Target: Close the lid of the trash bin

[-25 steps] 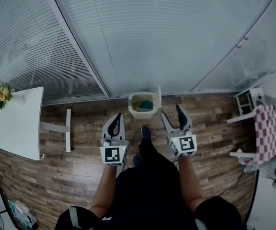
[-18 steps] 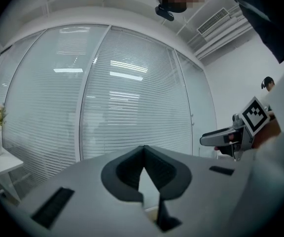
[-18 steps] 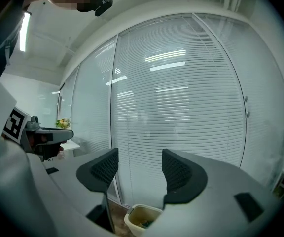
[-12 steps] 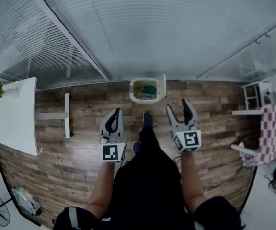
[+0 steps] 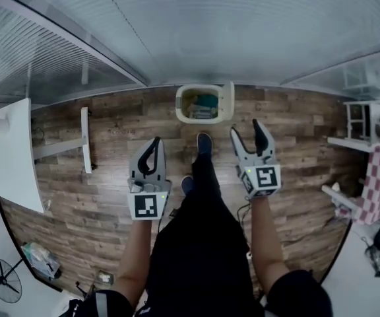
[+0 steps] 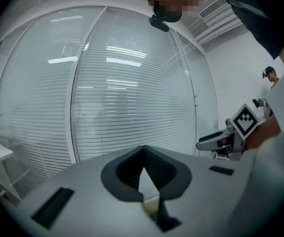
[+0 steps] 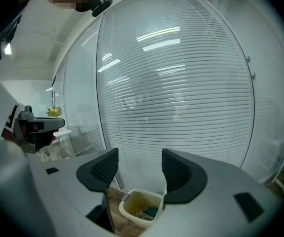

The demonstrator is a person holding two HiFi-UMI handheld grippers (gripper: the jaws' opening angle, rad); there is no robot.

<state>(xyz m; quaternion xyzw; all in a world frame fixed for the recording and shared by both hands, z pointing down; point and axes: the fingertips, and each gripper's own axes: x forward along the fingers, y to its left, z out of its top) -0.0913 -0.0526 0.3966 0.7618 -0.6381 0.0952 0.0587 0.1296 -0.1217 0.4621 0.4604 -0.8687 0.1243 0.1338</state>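
A cream trash bin (image 5: 185, 115) stands on the wood floor against the glass wall, holding some blue and yellow waste. Its lid (image 5: 229, 101) stands upright on the bin's right side. My left gripper (image 5: 155, 142) is shut and empty, well short of the bin and to its left. My right gripper (image 5: 246, 131) is open and empty, short of the bin and slightly right. In the right gripper view the bin (image 7: 141, 209) shows low between the open jaws of the right gripper (image 7: 139, 169). In the left gripper view the pads of the left gripper (image 6: 143, 174) meet.
A glass wall with blinds (image 5: 196, 32) runs behind the bin. A white table (image 5: 5, 154) and a low white stand (image 5: 84, 140) sit at the left. A checked-cloth chair (image 5: 375, 183) is at the right, a fan (image 5: 5, 282) at the lower left. The person's shoe (image 5: 203, 142) points at the bin.
The person has stepped toward the bin, which now sits lower and larger in the head view. Both grippers came forward with the body and their jaws have not changed.
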